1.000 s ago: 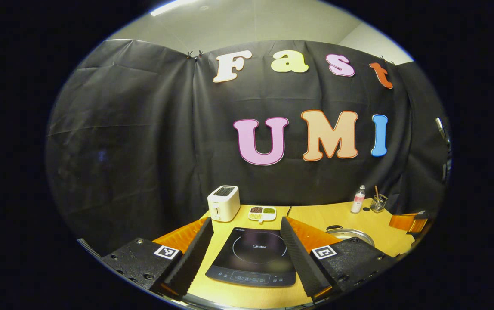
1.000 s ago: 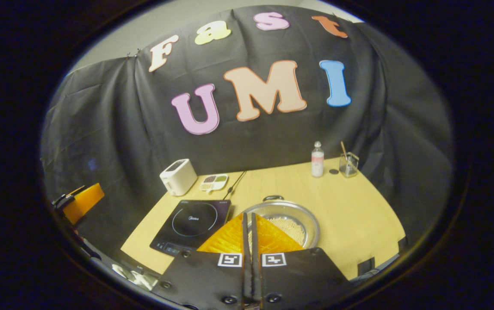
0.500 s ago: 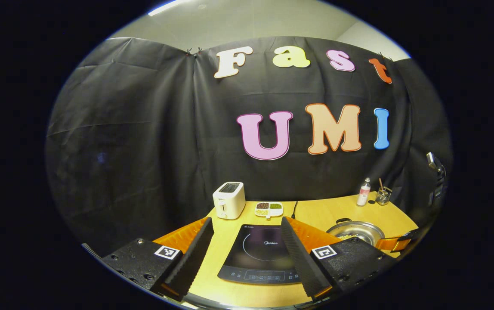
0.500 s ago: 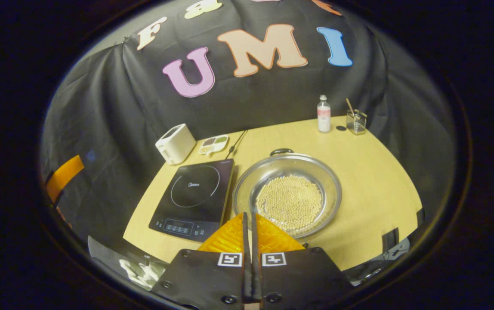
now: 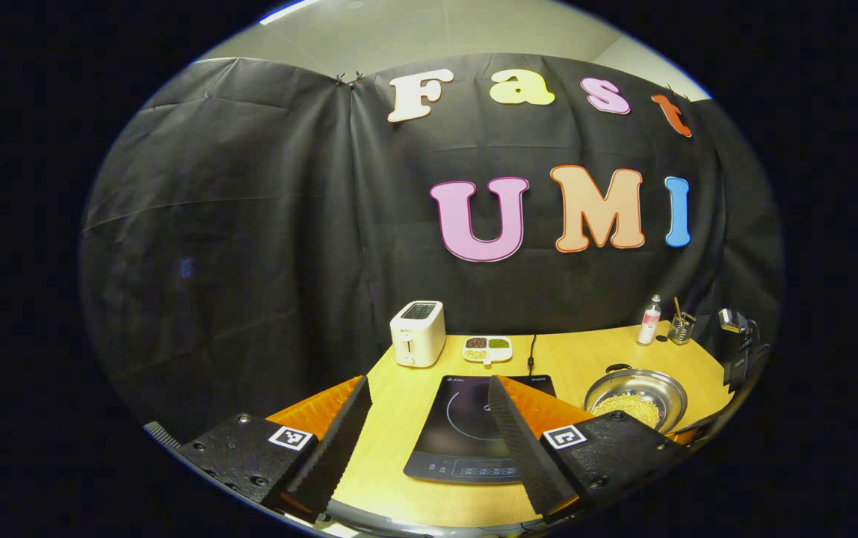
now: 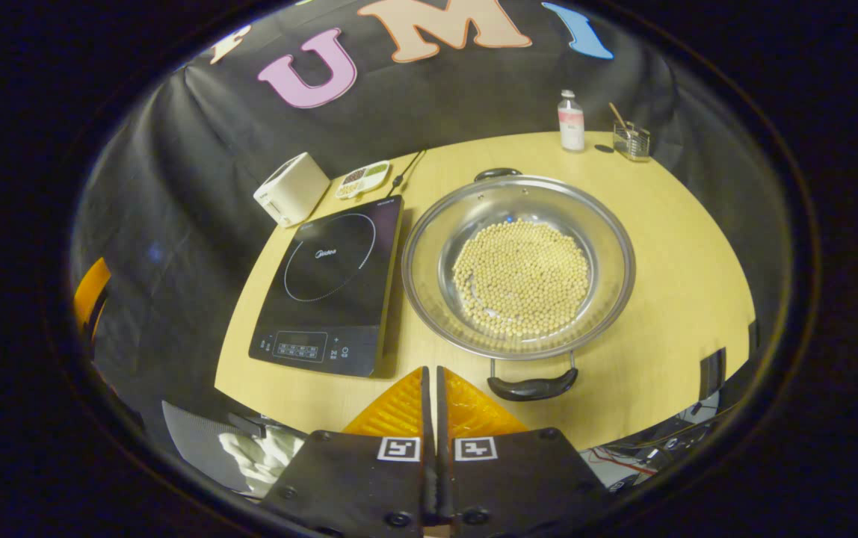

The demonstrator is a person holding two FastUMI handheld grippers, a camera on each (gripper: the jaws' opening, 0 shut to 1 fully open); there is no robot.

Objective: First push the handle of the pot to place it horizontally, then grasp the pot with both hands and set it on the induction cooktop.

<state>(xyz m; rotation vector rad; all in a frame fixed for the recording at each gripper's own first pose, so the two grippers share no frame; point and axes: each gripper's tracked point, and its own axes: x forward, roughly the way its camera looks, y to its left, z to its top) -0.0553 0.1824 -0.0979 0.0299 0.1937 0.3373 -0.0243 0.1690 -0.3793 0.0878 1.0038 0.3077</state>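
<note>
A wide steel pot [image 6: 519, 261] holding pale round beans sits on the wooden table [image 6: 668, 314], just right of the black induction cooktop [image 6: 332, 288]. Its two black handles point near [image 6: 532, 387] and far [image 6: 496, 173]. My right gripper [image 6: 430, 371] is shut with nothing between its fingers, hovering over the table's front edge, left of the near handle. In the left gripper view my left gripper [image 5: 429, 388] is open above the table's left front, with the cooktop [image 5: 474, 433] ahead of it and the pot [image 5: 634, 392] off to the right.
At the back of the table stand a white toaster [image 6: 291, 188], a small divided dish [image 6: 363, 178], a cable [image 6: 406, 168], a bottle [image 6: 569, 119] and a glass with sticks [image 6: 631, 138]. Bare table lies right of the pot.
The right gripper has risen and tilted down, so the pot and its near handle came fully into sight. The left gripper swung left, shifting cooktop and pot rightward.
</note>
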